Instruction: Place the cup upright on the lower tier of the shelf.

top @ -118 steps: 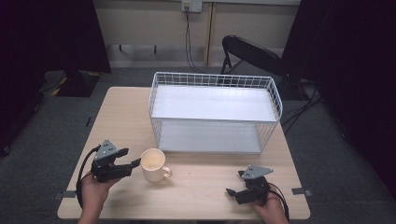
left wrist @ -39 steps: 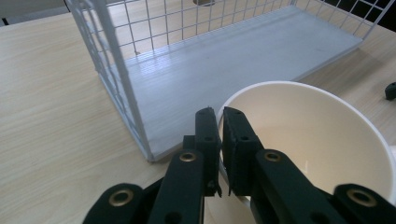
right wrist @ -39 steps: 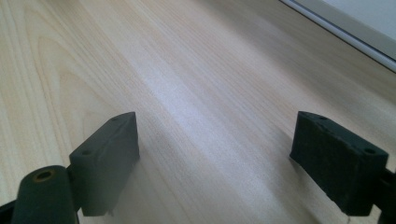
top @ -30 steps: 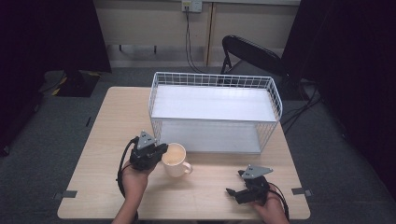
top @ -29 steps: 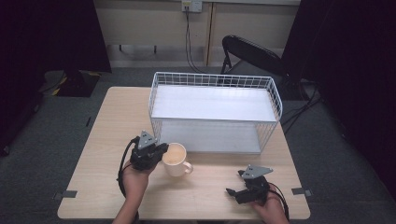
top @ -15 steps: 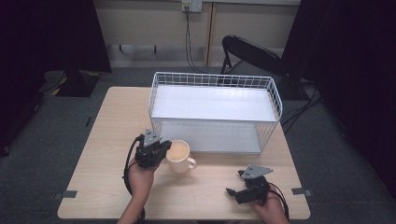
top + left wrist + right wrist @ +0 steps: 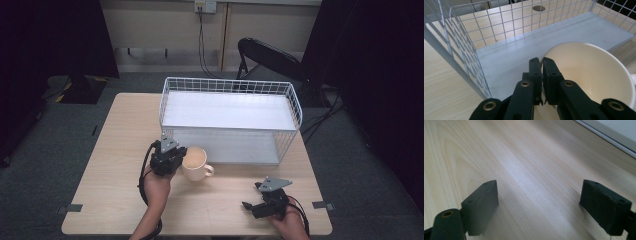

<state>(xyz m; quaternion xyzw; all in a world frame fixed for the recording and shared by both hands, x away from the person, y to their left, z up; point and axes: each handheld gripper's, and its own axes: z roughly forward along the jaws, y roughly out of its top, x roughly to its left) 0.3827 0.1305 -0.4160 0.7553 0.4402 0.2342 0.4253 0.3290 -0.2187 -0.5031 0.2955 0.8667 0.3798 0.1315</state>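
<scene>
table: light wood, bare apart from the rack, the mug and both grippers; right gripper view has plain wood grain between its jaws.
wire rack: white wire basket with a white shelf board, back half of the table, same spot as in the earlier frames.
mug: cream, upright, handle toward the person's right; has travelled from the front-left of the table to just in front of the rack's near-left corner. Cannot tell if it is lifted or resting on the table.
left gripper: moved forward and rightward with the mug over the last few seconds; jaws nearly together, pinching the mug rim, one jaw inside and one outside (left gripper view).
right gripper: parked front-right on the table, no shift from earlier frames; jaws spread wide, nothing between them.
change meaning: the mug is being carried toward the rack, probably to go on the shelf board; transport roughly halfway.
next, judged: lift over the near wire wall, then lower onto the board.
risk: rim pinch is thin, so the mug could swing or clip the wire.
</scene>
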